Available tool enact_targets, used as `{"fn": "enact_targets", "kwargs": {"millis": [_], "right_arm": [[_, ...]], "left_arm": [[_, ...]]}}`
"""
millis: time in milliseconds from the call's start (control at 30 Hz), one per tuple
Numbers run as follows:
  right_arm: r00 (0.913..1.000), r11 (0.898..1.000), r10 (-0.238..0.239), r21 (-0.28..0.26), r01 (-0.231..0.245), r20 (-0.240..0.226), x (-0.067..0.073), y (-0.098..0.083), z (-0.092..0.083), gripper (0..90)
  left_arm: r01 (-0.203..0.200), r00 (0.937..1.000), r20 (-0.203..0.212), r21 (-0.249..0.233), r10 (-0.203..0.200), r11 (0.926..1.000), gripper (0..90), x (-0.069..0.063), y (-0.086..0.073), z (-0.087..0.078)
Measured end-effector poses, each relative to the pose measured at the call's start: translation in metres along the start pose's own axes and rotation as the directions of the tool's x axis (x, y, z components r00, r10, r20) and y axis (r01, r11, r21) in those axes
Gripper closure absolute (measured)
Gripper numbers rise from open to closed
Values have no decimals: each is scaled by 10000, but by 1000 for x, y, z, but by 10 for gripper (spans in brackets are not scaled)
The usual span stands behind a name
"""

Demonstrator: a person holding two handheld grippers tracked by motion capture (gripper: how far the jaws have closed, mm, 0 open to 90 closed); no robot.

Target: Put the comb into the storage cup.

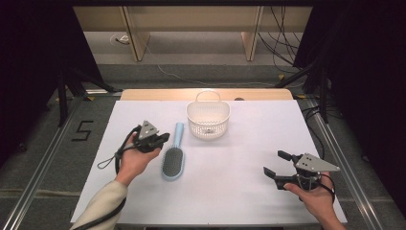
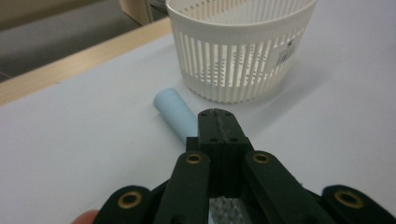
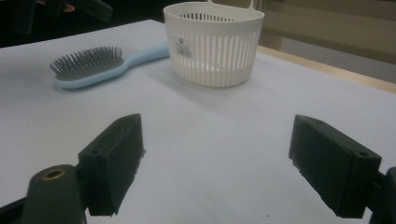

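Pale blue plastic forms the hairbrush, an oval paddle head with a long rounded handle, lying flat on the smooth white table cover with its handle pointing toward the far edge. Its head carries a dark grey cushion packed with short stiff bristles, standing upright as I see them in my right gripper view. Just beyond the handle tip stands a cream plastic basket, round-walled and slotted with narrow vertical ribs, a thin loop handle rising from its far rim and a small printed label on its side; brush and basket sit close but apart.

My left gripper hovers just to the left of the brush, over the handle where it meets the head, and its matte black jaws are pressed flat together with nothing between them; in the left gripper view the blunt rounded end of the handle pokes out past their tips and grey bristles show below the linkage.

My right gripper sits well apart near the table's right front, its blocky black jaws spread wide over bare cover, holding nothing
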State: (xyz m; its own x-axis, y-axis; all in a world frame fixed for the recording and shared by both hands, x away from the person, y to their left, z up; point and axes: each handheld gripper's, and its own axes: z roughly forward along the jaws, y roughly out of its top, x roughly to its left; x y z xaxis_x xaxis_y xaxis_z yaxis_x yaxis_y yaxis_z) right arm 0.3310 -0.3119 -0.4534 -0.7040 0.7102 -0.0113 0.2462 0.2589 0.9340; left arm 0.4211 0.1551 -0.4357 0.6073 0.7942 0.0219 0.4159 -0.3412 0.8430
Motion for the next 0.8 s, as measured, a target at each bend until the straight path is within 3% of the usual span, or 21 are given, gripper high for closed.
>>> {"fn": "enact_targets", "kwargs": {"millis": [67,167,400,667,800], "right_arm": [[10000,10000,31,21,-31,-36,0,-1,0,188],[10000,10000,-3,73,4,-68,-1,-1,1,189],[9998,10000,35,73,-34,-185,0,-1,1,190],[9994,9999,120,104,-116,-327,1,-2,2,190],[9994,9998,127,138,-123,-326,0,-2,2,189]], "left_arm": [[-143,9998,176,571,133,9983,896,1,8,16],[-266,9985,511,1430,195,9894,896,3,19,41],[-1015,9928,902,2895,784,9518,897,5,32,86],[-1035,9935,821,3705,785,9230,897,8,31,109],[-1033,9937,805,3817,783,9185,897,5,30,112]]}}
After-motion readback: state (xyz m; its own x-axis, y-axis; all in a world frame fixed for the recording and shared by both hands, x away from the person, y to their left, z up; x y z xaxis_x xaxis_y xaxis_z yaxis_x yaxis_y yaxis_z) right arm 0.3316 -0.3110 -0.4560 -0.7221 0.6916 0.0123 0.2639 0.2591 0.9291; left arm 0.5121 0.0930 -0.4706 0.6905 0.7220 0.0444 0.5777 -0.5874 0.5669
